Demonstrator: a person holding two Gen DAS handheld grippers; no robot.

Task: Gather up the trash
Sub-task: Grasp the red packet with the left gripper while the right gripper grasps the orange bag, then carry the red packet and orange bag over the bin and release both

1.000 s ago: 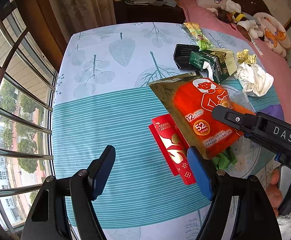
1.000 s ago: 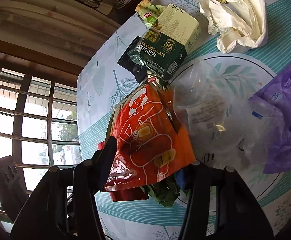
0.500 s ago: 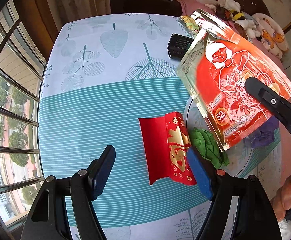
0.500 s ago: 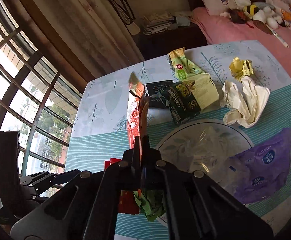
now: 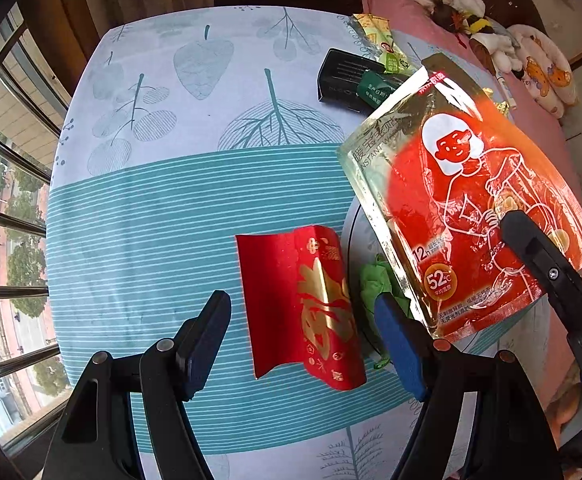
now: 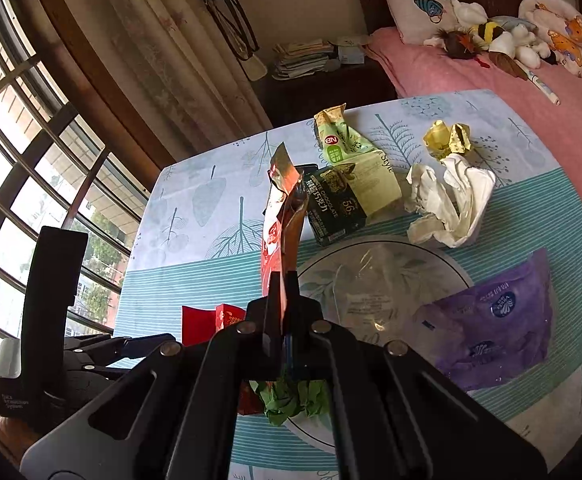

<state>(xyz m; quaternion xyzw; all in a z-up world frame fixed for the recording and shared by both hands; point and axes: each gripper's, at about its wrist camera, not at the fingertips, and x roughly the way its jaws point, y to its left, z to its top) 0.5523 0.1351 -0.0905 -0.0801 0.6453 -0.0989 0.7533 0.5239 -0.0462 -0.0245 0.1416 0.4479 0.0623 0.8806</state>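
Left wrist view: left gripper [image 5: 303, 344] jaws apart, red envelope [image 5: 303, 300] flat between them, long axis toward frame top.

Right wrist view: right gripper [image 6: 283, 320] clamped on orange pouch [image 6: 281, 216], edge-on, long axis rising from jaws to frame centre above table [image 6: 219, 200].

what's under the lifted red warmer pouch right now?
Below the warmer pouch, shut in the right gripper: crumpled green wrapper, clear plate rim, striped tablecloth. From the left wrist view it hides most of the plate.
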